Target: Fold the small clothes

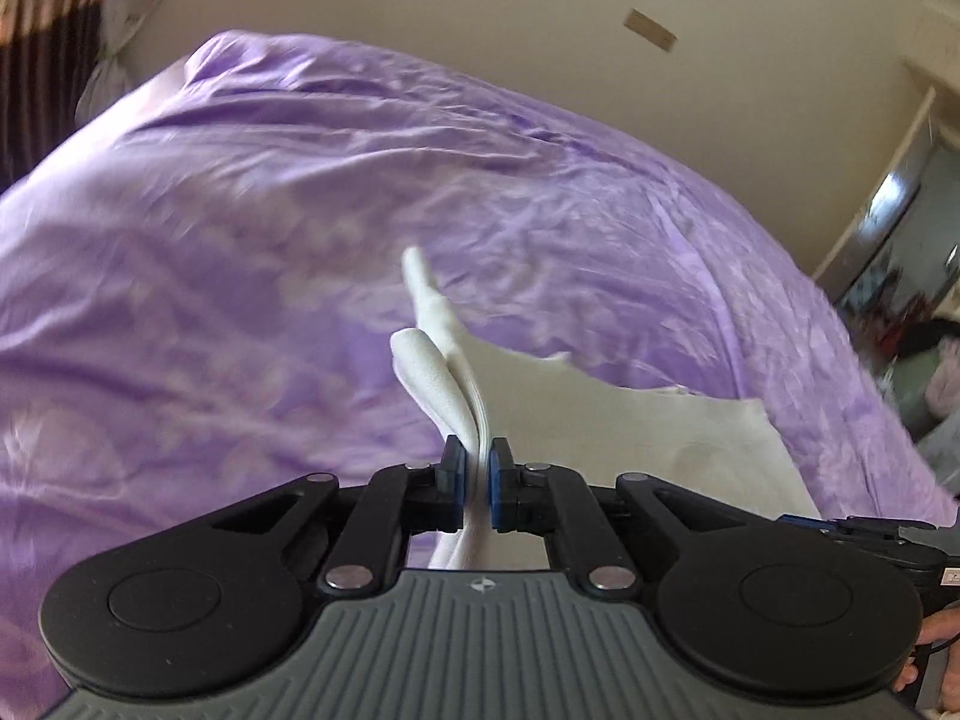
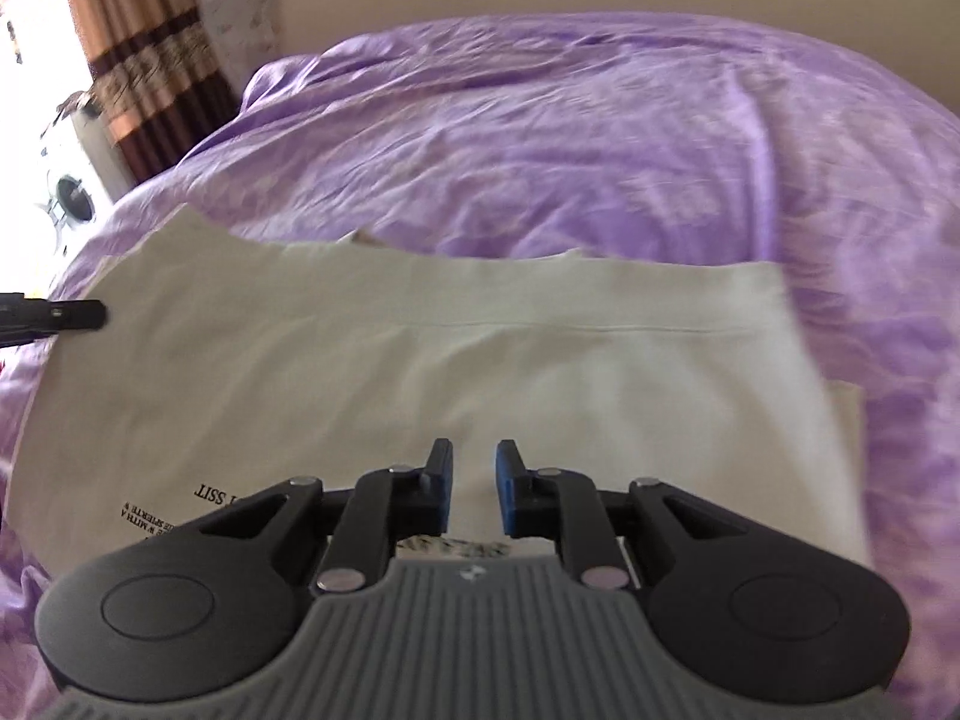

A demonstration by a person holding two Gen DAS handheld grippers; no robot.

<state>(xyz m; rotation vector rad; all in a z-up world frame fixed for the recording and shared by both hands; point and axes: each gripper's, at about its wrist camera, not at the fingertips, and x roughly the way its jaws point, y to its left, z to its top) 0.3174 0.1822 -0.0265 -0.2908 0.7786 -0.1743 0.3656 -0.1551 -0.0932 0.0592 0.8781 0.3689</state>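
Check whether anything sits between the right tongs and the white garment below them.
Nothing visible does. The right tongs hang right over the white garment spread on the purple bedspread, nothing pinched between their pads. The left tongs already pinch its edge.

Purple bedspread [image 2: 540, 138], beige wall [image 1: 480, 12], striped curtain [image 2: 150, 60].

Each gripper [image 1: 477, 468] — black linkages, blue pads, ribbed grey body.
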